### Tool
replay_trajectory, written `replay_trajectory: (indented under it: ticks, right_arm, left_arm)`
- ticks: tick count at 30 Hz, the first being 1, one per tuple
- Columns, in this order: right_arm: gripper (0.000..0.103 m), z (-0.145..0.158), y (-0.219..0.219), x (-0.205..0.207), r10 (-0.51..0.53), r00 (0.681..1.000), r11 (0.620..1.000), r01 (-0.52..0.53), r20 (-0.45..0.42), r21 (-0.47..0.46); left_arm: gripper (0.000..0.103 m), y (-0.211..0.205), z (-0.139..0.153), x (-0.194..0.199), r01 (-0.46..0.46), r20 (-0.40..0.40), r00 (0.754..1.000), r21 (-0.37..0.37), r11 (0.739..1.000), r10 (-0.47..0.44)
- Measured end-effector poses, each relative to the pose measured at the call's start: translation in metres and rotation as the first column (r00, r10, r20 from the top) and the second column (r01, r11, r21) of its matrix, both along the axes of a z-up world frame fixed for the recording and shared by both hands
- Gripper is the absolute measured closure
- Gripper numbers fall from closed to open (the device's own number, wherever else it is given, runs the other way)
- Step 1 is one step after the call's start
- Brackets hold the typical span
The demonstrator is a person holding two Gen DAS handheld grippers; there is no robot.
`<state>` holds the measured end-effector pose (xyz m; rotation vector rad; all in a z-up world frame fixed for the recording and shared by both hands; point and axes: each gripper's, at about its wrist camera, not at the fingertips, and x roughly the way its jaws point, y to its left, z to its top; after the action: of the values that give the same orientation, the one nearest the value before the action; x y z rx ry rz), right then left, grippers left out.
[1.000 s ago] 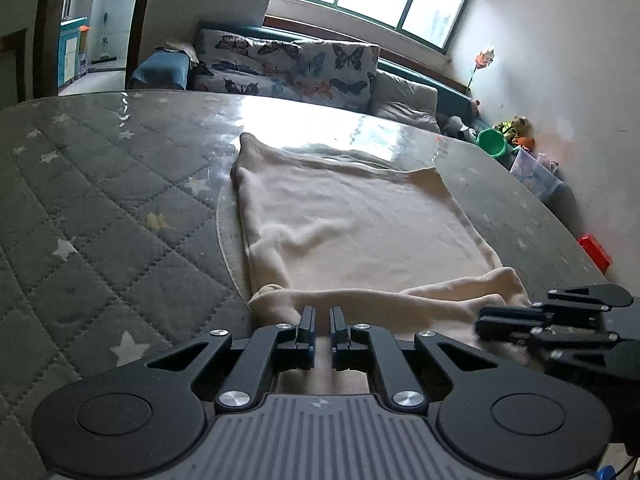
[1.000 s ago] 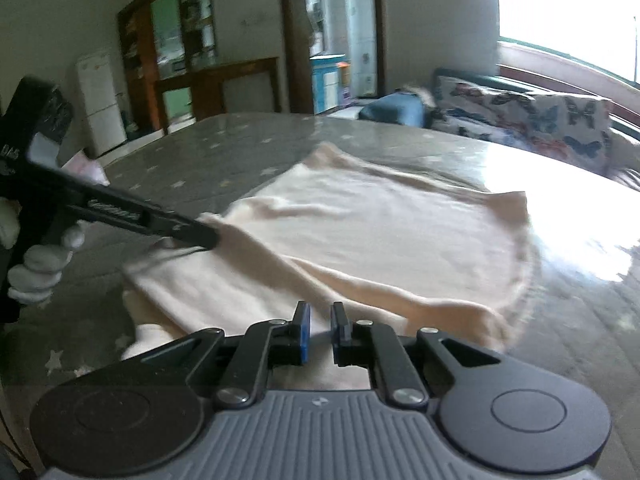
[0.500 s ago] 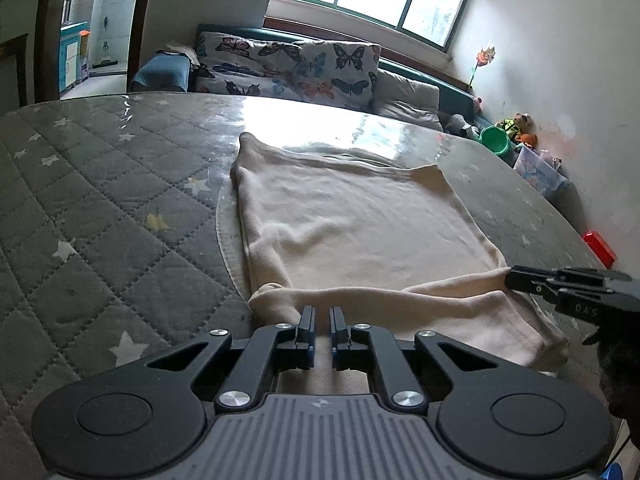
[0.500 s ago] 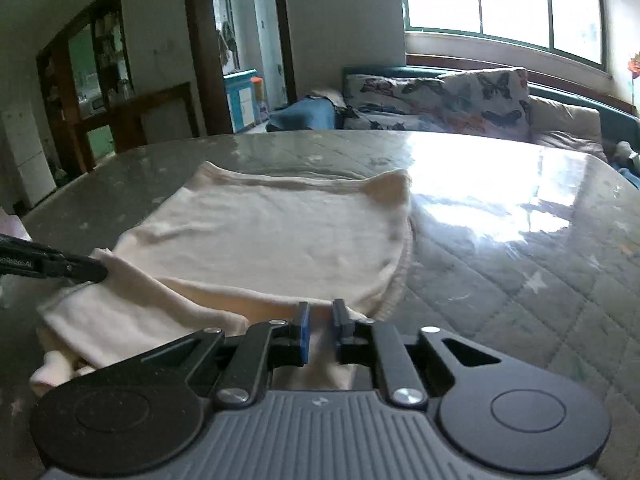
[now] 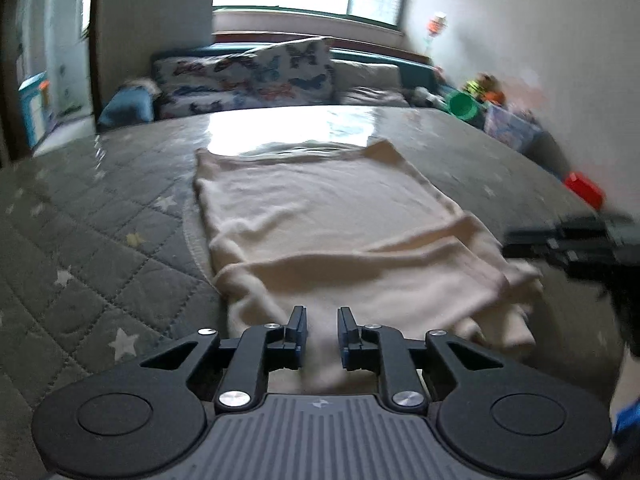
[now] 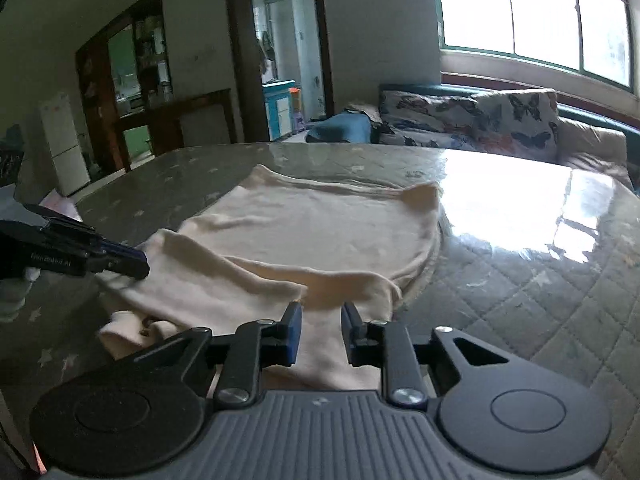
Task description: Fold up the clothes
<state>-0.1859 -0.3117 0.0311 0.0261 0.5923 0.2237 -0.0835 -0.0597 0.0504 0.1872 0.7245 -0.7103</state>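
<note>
Cream garment (image 5: 320, 216) lies spread on the quilted table (image 5: 80, 240), near edge folded over.
Left gripper (image 5: 322, 326) and right gripper (image 6: 318, 326) are opening, jaws narrow; cloth lies between each pair, seemingly no longer pinched.

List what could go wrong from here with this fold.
1. Both the left gripper and the right gripper have their jaws opening with the cream garment between them; let go unevenly, the folded flap could land crooked.
2. A loose cuff sticks out under the fold on the left gripper's side and may stay bunched.
3. The quilted table cover looks glossy, so the cloth might slide if dragged.
</note>
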Motion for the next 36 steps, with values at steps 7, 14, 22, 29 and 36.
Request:
replay_trajectory:
  ticks: [7,14,22,29,36]
  right_arm:
    - [0.082,-0.015,0.024,0.002,0.076,0.996,0.996,-0.078,-0.043,-0.044]
    - [0.081,-0.007,0.024,-0.006,0.063,0.998,0.996,-0.064,-0.009,-0.056]
    - [0.08,-0.016,0.029,-0.002,0.089,0.995,0.995,-0.09,-0.038,-0.043]
    - [0.068,-0.002,0.02,-0.021,0.115,0.993,0.99,-0.117,-0.036,-0.077]
    - [0.057,-0.002,0.021,-0.041,0.152,0.985,0.972,-0.164,-0.077,-0.17]
  left_arm:
    - [0.082,-0.014,-0.002,-0.021,0.074,0.038,0.996,0.033,0.997,-0.075]
    - [0.082,-0.004,-0.006,-0.02,0.065,0.011,0.998,0.016,0.998,-0.065]
    - [0.069,0.002,-0.015,-0.016,0.042,0.046,0.998,0.076,0.996,-0.046]
    - [0.054,0.003,-0.006,-0.057,0.24,0.184,0.945,0.172,0.956,-0.27]
    - [0.054,-0.019,-0.027,-0.076,0.3,0.282,0.877,0.313,0.901,-0.39]
